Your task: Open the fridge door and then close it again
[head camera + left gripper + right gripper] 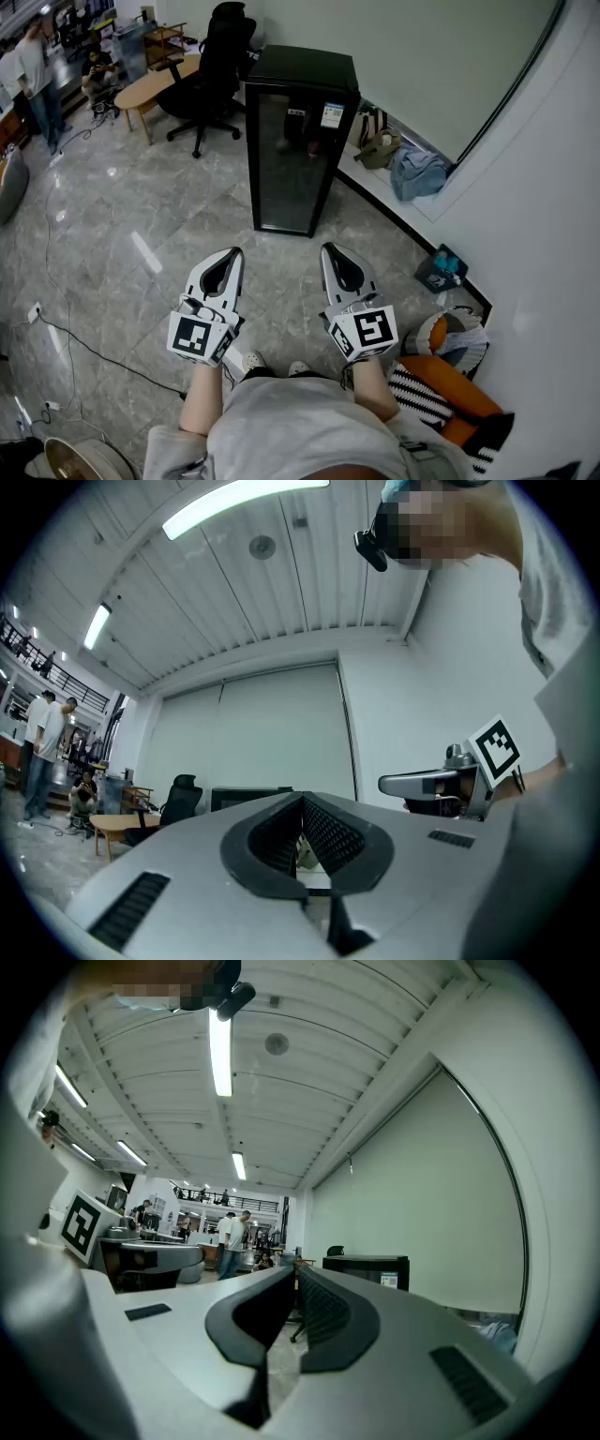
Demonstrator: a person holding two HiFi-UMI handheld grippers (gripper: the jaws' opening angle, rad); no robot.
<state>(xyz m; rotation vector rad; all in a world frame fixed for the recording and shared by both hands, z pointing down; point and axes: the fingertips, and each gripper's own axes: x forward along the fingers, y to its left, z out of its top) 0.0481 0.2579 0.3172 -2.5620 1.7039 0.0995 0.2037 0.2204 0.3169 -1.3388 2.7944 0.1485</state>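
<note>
A small black fridge point(298, 141) with a dark glass door stands on the floor ahead of me, its door closed. My left gripper point(232, 253) and right gripper point(330, 250) are held side by side in front of my body, well short of the fridge, both pointing toward it. Each is shut, tips together, with nothing between the jaws. In the left gripper view the fridge point(246, 799) shows as a dark top edge beyond the left gripper point(302, 799). The right gripper view has the fridge point(367, 1271) to the right of the right gripper point(295, 1269).
A black office chair point(214, 70) and a wooden table point(155, 86) stand behind the fridge to the left. Bags point(405, 161) lie along the wall ledge at the right. Cables point(89, 349) run across the tiled floor. People point(33, 70) stand at far left.
</note>
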